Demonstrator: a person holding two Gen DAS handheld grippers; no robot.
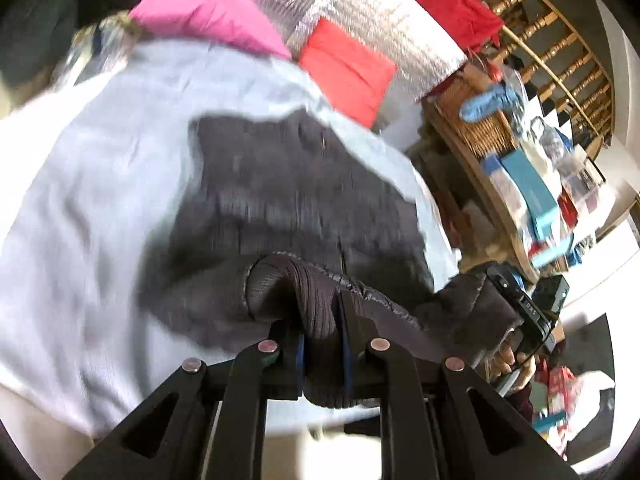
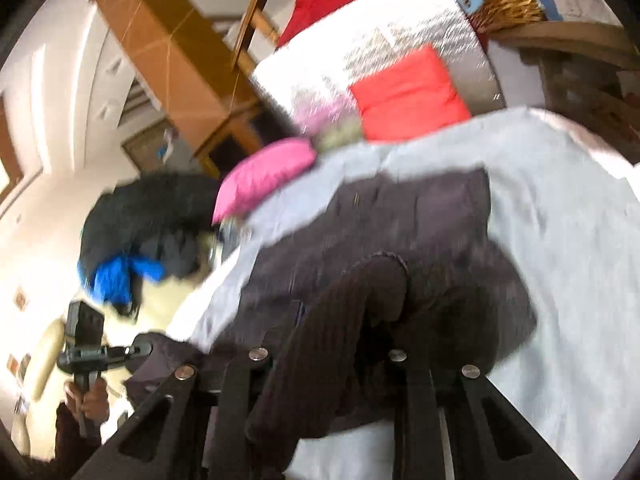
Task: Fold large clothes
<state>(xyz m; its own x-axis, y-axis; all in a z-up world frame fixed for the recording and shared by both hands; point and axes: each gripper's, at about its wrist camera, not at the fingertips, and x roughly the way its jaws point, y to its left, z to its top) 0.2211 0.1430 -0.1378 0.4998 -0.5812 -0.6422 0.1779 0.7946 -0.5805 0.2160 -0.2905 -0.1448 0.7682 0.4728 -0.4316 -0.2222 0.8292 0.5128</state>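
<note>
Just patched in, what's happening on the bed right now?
A person is working with two handheld tools on a dark jacket spread over a light grey sheet. The left tool is shut on a ribbed cuff of the jacket, and the right tool grips another ribbed part of it. Both views are motion-blurred. A pink pillow and a red pillow lie beyond.

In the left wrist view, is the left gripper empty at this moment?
No, the left gripper is closed on a ribbed edge of the dark jacket, which bunches between its fingers.
</note>
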